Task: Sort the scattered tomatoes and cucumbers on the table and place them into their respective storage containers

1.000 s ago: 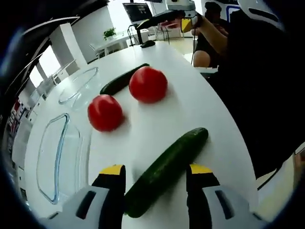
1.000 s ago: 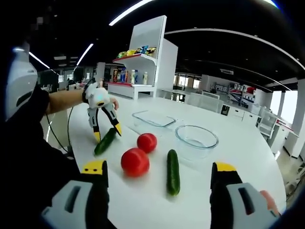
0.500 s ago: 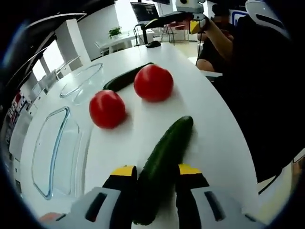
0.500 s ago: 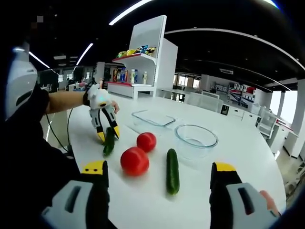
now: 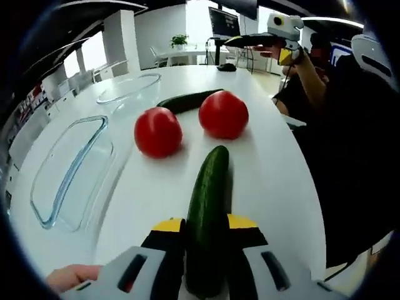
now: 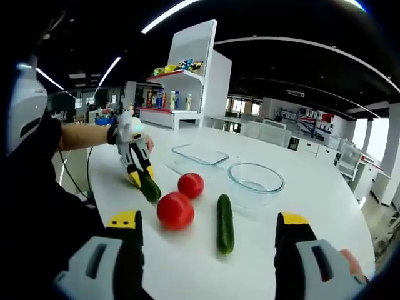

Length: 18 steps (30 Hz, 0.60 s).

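My left gripper (image 5: 205, 226) is shut on a dark green cucumber (image 5: 209, 200) that points away from me toward two red tomatoes (image 5: 158, 131) (image 5: 223, 114). A second cucumber (image 5: 187, 101) lies behind them. In the right gripper view the left gripper (image 6: 142, 178) holds its cucumber (image 6: 150, 188) at the table's left side. My right gripper (image 6: 208, 221) stands open above the near table edge with nothing between its fingers. Ahead of it lie the two tomatoes (image 6: 175, 210) (image 6: 190, 185) and the loose cucumber (image 6: 224, 223).
A rectangular glass dish (image 5: 72, 169) (image 6: 201, 155) and a round glass bowl (image 5: 128, 87) (image 6: 256, 181) stand empty on the white table (image 6: 325, 206). A white shelf unit (image 6: 187, 81) with goods stands behind. A person's arm (image 6: 81, 132) reaches in from the left.
The left gripper has shut on the near cucumber and swung it round from slanting to pointing straight ahead toward the tomatoes. The right gripper has stayed open and still.
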Motion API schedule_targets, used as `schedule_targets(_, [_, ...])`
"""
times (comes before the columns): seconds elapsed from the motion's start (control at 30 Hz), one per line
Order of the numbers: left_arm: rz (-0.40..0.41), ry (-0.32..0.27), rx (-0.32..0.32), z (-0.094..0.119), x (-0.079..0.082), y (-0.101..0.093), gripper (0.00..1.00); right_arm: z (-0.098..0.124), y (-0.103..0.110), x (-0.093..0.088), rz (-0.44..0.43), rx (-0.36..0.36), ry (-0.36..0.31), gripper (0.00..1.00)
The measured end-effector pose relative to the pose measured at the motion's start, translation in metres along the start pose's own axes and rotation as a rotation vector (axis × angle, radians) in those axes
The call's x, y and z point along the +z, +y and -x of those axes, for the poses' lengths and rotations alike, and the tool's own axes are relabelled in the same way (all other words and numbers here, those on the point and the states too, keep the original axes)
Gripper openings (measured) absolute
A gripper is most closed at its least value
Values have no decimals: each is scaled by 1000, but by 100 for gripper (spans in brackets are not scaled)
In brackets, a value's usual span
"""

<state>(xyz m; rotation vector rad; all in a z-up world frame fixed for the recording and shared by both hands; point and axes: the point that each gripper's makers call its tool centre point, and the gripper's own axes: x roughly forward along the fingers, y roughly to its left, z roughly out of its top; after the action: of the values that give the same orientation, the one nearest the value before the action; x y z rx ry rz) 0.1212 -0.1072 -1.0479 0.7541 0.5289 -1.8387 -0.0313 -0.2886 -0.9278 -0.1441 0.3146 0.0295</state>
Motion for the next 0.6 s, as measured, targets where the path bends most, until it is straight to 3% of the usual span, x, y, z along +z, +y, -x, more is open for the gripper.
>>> schedule_targets(0.13, [21, -72, 30, 1, 2, 2, 23, 0, -1, 0, 0, -1, 2, 82])
schedule_targets(0.27, [99, -149, 41, 5, 3, 10, 22, 0, -1, 1, 3, 1, 2, 82])
schedule_targets(0.6, [83, -183, 98, 11, 10, 23, 22, 2, -3, 2, 6, -7, 2, 82])
